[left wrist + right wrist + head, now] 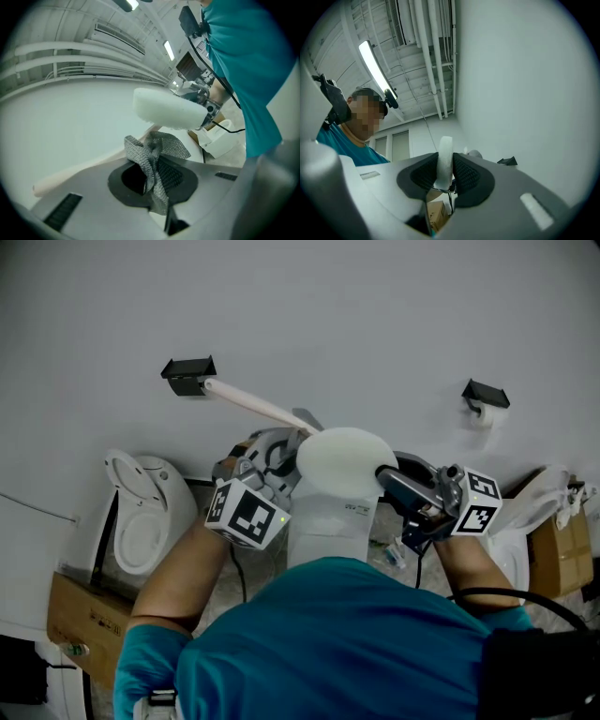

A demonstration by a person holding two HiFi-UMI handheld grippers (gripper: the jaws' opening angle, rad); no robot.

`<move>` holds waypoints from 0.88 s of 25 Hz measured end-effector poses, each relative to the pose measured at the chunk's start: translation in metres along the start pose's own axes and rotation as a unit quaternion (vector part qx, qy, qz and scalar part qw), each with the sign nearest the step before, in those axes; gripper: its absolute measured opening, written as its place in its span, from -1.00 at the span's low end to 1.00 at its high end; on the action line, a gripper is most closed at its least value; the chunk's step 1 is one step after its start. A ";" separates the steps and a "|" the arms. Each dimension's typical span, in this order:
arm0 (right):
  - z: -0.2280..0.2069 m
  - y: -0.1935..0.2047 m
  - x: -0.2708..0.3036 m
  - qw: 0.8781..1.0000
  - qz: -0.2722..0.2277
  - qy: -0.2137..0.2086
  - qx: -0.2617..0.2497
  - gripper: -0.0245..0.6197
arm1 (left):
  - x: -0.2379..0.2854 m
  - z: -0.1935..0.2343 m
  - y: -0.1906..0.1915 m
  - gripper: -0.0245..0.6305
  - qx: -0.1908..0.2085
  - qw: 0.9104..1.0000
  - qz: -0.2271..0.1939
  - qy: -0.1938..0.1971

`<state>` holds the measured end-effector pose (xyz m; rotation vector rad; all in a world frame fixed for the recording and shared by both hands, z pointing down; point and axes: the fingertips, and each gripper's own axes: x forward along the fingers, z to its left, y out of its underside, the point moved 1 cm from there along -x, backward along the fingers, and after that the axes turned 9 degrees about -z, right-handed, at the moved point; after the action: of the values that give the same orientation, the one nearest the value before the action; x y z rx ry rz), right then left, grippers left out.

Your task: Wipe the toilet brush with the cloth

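At the far left we list a white toilet (pixel 141 517) with its lid raised, standing on a cardboard box (pixel 82 615). Next, a black bracket (pixel 187 377) on the grey wall (pixel 375 315), with a cream rod (pixel 251 406) slanting from it toward the centre; we cannot tell what its far end joins. Next, the left tool (pixel 267 457), carried on a bare forearm below a teal sleeve (pixel 148 660). In its own view the left tool (pixel 152 174) is clenched on the cloth (pixel 149 157), a grey mesh rag bunched between the two dark pads, with loose folds standing above them. The folds reach up just beneath the brush head; we cannot tell whether they touch it. At the centre, the toilet brush (pixel 345 460) shows as a broad white oval head held up in the air above a white tank (pixel 328 532), in front of the person's chest. Right of it, the right tool (pixel 384 476) grasps that head by its edge: in its own view the right tool (pixel 444 177) has both pads pressed on the toilet brush (pixel 444 159), seen edge-on as a thin white slab rising between them. Further right, a black paper holder (pixel 486 395) sits on the wall. At the far right, a second white fixture (pixel 536 502) stands beside another cardboard box (pixel 562 549).
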<state>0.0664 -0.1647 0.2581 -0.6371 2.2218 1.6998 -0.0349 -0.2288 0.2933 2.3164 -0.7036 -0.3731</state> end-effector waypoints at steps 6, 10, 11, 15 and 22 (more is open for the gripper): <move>-0.002 0.001 -0.003 1.000 0.002 0.006 -0.004 -0.65 | -0.005 0.013 0.008 -0.82 -0.033 0.999 0.000 -0.017; -0.002 0.001 -0.003 1.000 0.006 0.008 -0.005 -0.65 | -0.010 0.023 0.014 -0.82 -0.057 0.998 -0.001 -0.031; -0.002 0.001 -0.002 1.000 0.007 0.008 -0.005 -0.65 | -0.012 0.026 0.015 -0.82 -0.059 0.998 0.000 -0.034; -0.002 0.002 -0.004 1.000 0.011 0.009 -0.006 -0.65 | -0.017 0.033 0.020 -0.82 -0.069 0.997 -0.003 -0.041; -0.005 0.004 -0.009 1.000 0.019 0.013 0.001 -0.65 | -0.031 0.054 0.036 -0.82 -0.074 0.995 0.011 -0.067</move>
<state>0.0722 -0.1674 0.2668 -0.6245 2.2658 1.7168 -0.0971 -0.2617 0.2810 2.1562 -0.7408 -0.5555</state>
